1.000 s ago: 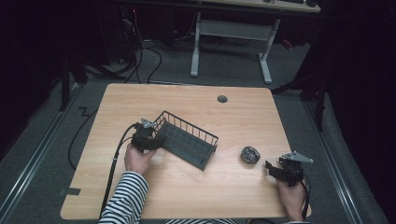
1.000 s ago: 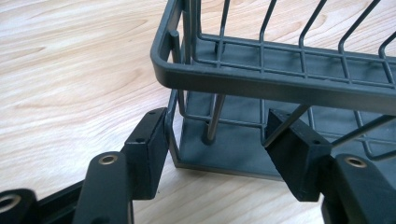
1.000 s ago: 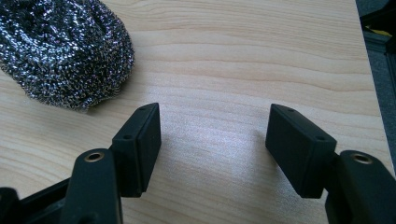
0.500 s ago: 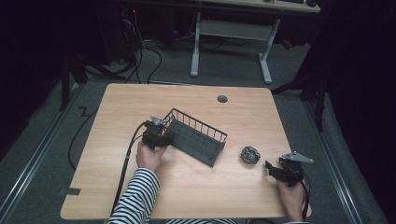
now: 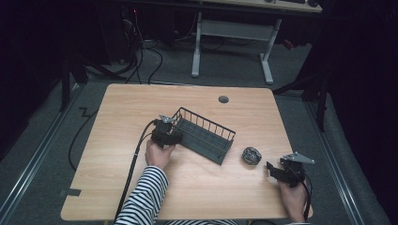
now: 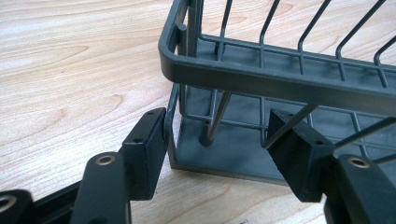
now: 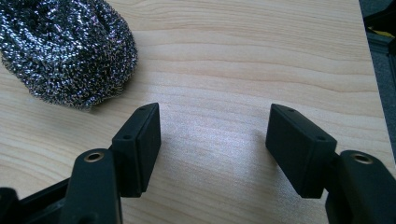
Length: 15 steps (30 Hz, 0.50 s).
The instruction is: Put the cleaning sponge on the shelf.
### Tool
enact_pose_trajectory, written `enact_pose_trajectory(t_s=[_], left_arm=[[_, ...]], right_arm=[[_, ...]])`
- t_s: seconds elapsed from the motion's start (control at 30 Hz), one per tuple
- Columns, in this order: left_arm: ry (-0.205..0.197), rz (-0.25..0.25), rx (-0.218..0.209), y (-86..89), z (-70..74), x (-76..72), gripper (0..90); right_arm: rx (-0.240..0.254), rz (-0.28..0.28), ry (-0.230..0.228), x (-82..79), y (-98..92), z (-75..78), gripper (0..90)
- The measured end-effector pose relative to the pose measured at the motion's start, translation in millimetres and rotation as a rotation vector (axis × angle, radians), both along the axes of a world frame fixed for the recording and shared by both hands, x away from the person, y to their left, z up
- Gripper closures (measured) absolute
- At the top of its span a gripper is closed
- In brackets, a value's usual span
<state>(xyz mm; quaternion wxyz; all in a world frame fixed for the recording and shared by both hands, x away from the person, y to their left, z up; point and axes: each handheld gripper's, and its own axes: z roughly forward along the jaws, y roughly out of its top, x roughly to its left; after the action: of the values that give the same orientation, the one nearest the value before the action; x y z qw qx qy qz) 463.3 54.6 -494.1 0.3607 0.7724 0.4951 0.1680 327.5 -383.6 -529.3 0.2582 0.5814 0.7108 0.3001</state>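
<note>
A dark wire basket (image 5: 206, 137) lies slanted on the middle of the table. My left gripper (image 5: 172, 136) stands at its left end. In the left gripper view the basket's corner (image 6: 219, 79) sits between the jaws, one pad (image 6: 147, 144) against the outside wall and the other (image 6: 296, 154) against an inner wire. These jaws have just been opening a little, with the basket still between them. A steel wool scourer (image 5: 251, 155) lies to the basket's right. My right gripper (image 5: 273, 168) rests open just right of the scourer (image 7: 65, 51), with bare wood between its pads.
The wooden table (image 5: 117, 187) has a round cable hole (image 5: 223, 99) near its far edge. The left gripper's cable (image 5: 133, 164) trails toward the front edge beside a striped sleeve (image 5: 143, 201). A desk frame (image 5: 232, 33) stands on the floor beyond.
My left gripper and the basket have slid to the right, toward the table's middle. The right gripper and the scourer have stayed in place.
</note>
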Motion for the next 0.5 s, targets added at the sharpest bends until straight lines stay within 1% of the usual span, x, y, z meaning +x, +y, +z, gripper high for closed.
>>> enact_pose_trajectory(t_s=[0.07, 0.17, 0.23, 0.27, 0.3, 0.33, 0.5], left_arm=[[0.004, -0.008, 0.002, 1.3, 0.6, -0.6, 38.4], [0.002, -0.011, 0.007, 3.2, 2.5, -1.6, 34.1], [0.001, -0.017, 0.001, 5.4, 5.0, -2.9, 30.9], [-0.003, -0.022, 0.01, 6.4, 6.6, -4.2, 30.9], [-0.006, -0.023, 0.015, 7.0, 7.3, -5.0, 28.7], [-0.005, -0.03, 0.011, 8.7, 8.6, -7.0, 26.5], [0.005, -0.043, 0.015, 11.7, 8.3, -11.6, 24.7]], right_arm=[[0.0, 0.0, 0.0, 0.0, 0.0, 0.0, 35.9], [0.0, 0.0, 0.0, 0.0, 0.0, 0.0, 36.0], [0.0, 0.0, 0.0, 0.0, -0.1, 0.0, 36.0], [0.0, 0.0, 0.0, 0.0, -0.1, 0.0, 36.0], [0.0, 0.0, 0.0, 0.0, 0.0, 0.0, 36.0], [0.0, 0.0, 0.0, 0.0, -0.1, 0.0, 36.0], [0.0, -0.001, 0.0, 0.0, -0.1, 0.0, 36.1]])
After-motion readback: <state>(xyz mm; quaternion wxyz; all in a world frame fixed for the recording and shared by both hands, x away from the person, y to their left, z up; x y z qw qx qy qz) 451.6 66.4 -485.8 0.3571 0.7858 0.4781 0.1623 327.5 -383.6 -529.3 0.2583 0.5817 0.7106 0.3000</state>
